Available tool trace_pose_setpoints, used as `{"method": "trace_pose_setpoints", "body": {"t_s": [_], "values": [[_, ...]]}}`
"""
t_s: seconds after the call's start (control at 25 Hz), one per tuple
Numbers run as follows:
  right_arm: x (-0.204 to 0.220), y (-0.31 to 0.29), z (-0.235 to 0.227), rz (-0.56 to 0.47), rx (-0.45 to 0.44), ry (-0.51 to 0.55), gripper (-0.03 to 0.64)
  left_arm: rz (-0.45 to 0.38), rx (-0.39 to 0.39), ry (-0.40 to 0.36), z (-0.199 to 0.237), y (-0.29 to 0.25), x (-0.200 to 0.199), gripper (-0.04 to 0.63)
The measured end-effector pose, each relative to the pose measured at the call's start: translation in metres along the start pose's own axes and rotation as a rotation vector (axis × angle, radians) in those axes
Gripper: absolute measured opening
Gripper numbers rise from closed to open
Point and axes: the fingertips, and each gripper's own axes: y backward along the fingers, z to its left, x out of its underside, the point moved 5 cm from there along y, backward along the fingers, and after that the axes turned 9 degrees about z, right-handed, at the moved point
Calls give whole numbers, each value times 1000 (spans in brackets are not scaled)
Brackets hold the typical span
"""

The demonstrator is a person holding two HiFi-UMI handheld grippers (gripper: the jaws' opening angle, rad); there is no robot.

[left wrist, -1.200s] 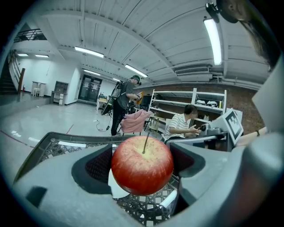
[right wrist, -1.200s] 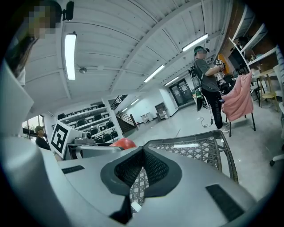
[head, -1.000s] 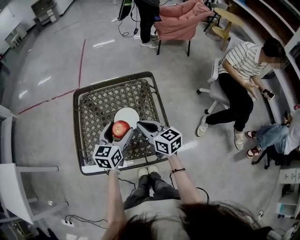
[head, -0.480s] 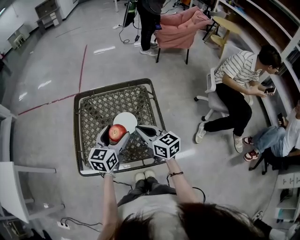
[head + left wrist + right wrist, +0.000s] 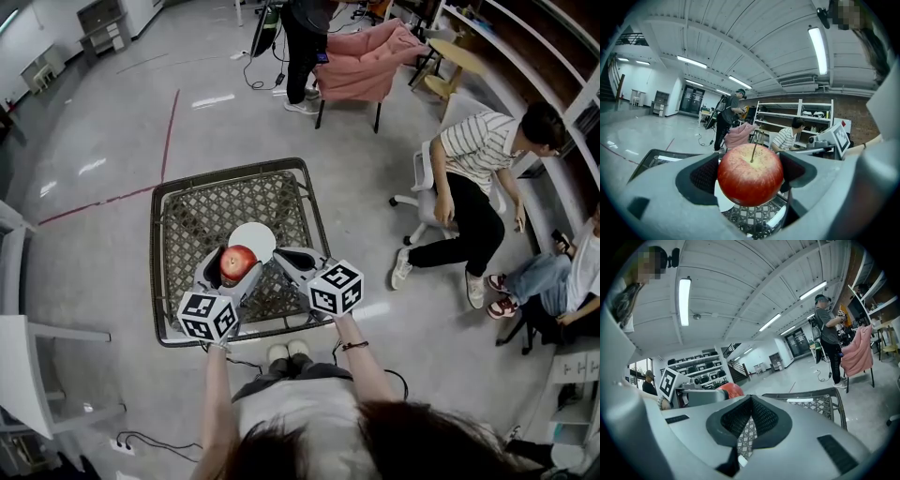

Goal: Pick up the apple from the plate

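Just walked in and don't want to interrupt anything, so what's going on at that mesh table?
A person at the lattice-top table has a hand-held gripper in each hand. The left hand-held gripper is shut on a red apple, gripping its sides with the stem pointing up. The apple appears to be lifted clear of the white plate, which sits bare on the table. The right hand-held gripper is alongside, with its jaws together and nothing in them.

Head view: high above, facing steeply down, lattice tabletop (image 5: 187,225) mid-frame, far. View on left claw (image 5: 750,171): low, very near apple (image 5: 750,180), facing shelves (image 5: 787,112). View on right claw (image 5: 749,416): low, facing across tabletop. All three share tabletop, apple, pink-draped chair (image 5: 361,52).
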Motion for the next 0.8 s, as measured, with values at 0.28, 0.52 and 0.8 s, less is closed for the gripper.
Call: {"method": "trace_pose_setpoints", "body": {"t_s": [0.28,0.52,0.8], "values": [[-7,3,2,-23,-2,14,9,-6,5,-4,-6,5,0,410],[-7,3,7,-27,-11,20,9,-3,6,-8,-7,8,0,410],[-11,1,10,-35,-17,36,9,-10,9,-10,-4,8,-2,410]]}}
